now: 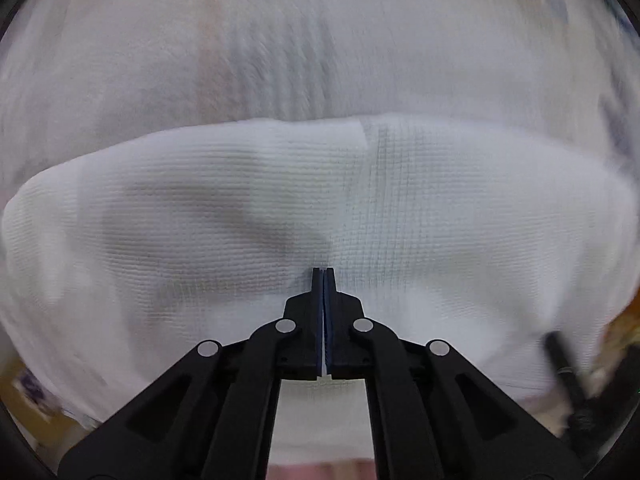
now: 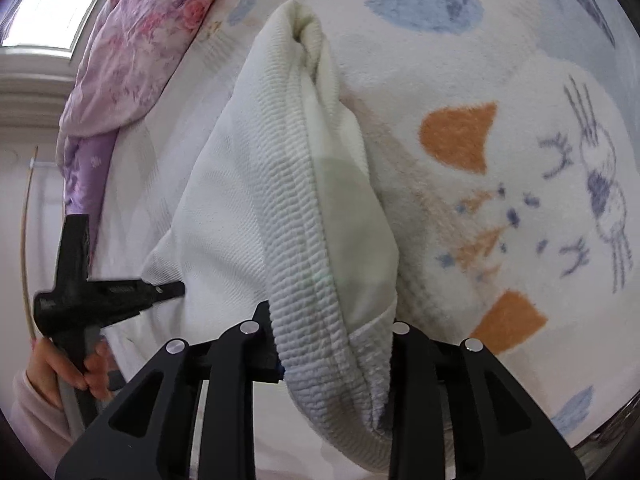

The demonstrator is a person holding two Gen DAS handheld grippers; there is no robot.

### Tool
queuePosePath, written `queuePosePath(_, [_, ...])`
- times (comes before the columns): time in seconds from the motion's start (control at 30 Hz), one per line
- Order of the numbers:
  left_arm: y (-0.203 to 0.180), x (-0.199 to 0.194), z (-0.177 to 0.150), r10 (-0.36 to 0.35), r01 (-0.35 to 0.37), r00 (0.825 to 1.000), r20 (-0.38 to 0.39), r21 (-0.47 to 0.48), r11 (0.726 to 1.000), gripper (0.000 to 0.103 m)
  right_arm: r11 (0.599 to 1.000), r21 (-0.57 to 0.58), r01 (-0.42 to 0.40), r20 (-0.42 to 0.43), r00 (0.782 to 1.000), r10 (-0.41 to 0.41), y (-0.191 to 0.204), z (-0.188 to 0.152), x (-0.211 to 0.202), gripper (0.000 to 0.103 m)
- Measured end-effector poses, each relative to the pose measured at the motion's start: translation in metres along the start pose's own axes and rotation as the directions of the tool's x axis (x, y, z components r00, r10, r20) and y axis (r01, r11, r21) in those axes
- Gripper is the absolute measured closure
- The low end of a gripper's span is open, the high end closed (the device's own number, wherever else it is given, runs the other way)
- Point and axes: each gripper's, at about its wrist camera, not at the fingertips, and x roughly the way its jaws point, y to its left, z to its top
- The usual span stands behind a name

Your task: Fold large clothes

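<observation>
Nearest the right wrist lens, the right gripper has a thick ribbed hem of the white garment bunched across its fingers; the cloth hides the tips, so how far they stand apart cannot be told, though the hem seems to hang from them. At the left edge of that view the left gripper bites a corner of the same garment, the person's hand on its handle. From the left wrist, the left gripper's fingers are pressed together with a thin white layer pinched between the pads, and the knit spreads wide just ahead. Beyond lies a printed blanket, with a floral quilt farther back. Judging by this, the garment is lifted between both grips, mid-fold; the next move likely calls for carrying both held edges over together and laying them down evenly.
</observation>
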Motion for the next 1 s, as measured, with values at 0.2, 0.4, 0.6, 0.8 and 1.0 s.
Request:
queuePosePath(0.2, [0.006,-0.005,-0.023,-0.018,0.014,0.997,-0.077,-0.056,0.998,0.103,0.999,0.017,0.027,-0.038,0.999,-0.026,-0.004,0.003,0.009,0.074])
queuePosePath(0.4, [0.035,0.001,-0.056,-0.151,0.151,0.988,0.015,-0.176,0.973,0.102,0.997,-0.042,0.069,-0.032,0.997,-0.071,-0.005,0.003,0.019,0.069])
queuePosePath(0.6, [0.044,0.029,-0.146,-0.099,0.114,0.992,0.081,-0.193,0.975,0.102,0.999,-0.008,0.047,-0.062,0.997,-0.048,-0.008,0.004,0.016,0.063])
queuePosePath(0.8, [0.043,0.039,-0.208,-0.139,0.131,0.990,-0.032,-0.185,0.974,0.102,0.995,-0.056,0.084,-0.060,0.994,-0.087,-0.004,-0.002,0.012,0.063])
queuePosePath(1.0, [0.060,0.003,-0.206,-0.209,0.231,0.970,0.125,-0.194,0.953,0.103,0.994,-0.045,0.103,-0.075,0.991,-0.106,-0.007,0.000,0.017,0.063])
